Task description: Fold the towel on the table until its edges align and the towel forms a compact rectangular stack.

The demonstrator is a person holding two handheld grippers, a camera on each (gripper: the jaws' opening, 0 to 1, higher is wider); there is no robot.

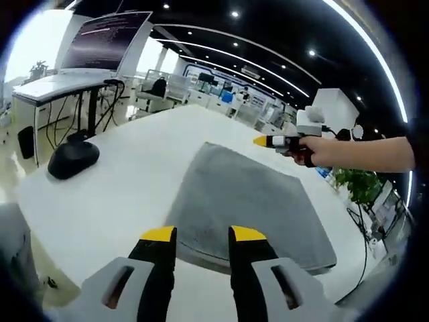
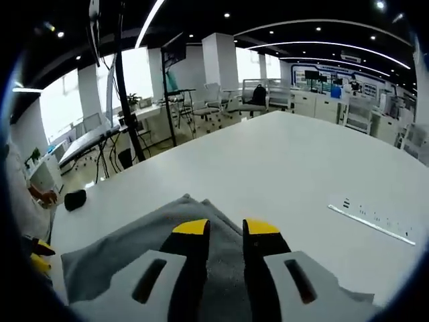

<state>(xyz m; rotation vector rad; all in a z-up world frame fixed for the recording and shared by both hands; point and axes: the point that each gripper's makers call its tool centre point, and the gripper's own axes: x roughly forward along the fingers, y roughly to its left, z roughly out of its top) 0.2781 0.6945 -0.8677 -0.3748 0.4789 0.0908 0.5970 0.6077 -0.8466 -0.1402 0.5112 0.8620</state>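
In the left gripper view the grey towel (image 1: 251, 204) lies flat on the white bench (image 1: 120, 194), spread as a rough square with one corner pointing away; the left tool (image 1: 203, 235) hovers at its near edge, the yellow-tipped jaws parted with a gap between them and nothing held; beyond the far right corner of the towel the right tool (image 1: 260, 141) comes in from the right, carried by a person's hand (image 1: 320, 151); from here I cannot tell how its jaws stand. A dark rounded object (image 1: 72, 159) sits well apart on the left of the bench.

In the right gripper view the right tool (image 2: 226, 228) is above the towel (image 2: 127, 251) near a corner, its jaws apart and empty; a white power strip (image 2: 372, 221) lies on the bench (image 2: 281, 161) to the right, apart from the towel.
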